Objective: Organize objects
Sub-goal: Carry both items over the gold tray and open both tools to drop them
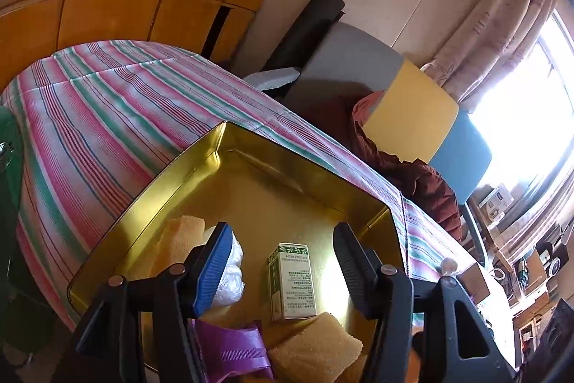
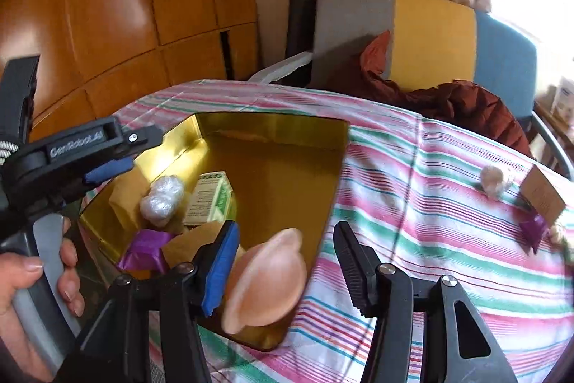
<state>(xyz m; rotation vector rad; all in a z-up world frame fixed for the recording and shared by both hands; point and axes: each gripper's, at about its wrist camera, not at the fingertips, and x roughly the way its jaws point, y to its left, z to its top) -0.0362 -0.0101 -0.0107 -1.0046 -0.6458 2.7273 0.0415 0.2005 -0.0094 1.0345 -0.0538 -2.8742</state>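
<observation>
Left wrist view looked down past the open, empty left gripper (image 1: 280, 270) into a gold tin tray (image 1: 150, 189) on the worktop, which was covered by a pink, green and white striped cloth (image 1: 107, 103). Inside the tray lay a green-and-white box (image 1: 292, 282), a purple packet (image 1: 233, 347), a yellow sponge (image 1: 315, 347) and a clear plastic bundle (image 1: 231, 271). Right wrist view showed the right gripper (image 2: 287, 264) with fingers spread, a blurred peach-coloured disc (image 2: 267, 279) beside its blue pad over the tray's near edge; whether it touched the pad could not be told. Farther right on the cloth sat a cardboard box (image 2: 543, 196) and a second purple packet (image 2: 534, 230). Behind stood wooden wardrobe doors (image 2: 118, 6), a grey, yellow and blue chair (image 2: 430, 34) draped with a rust jacket (image 2: 466, 103), and a curtained bright window (image 1: 520, 67).
</observation>
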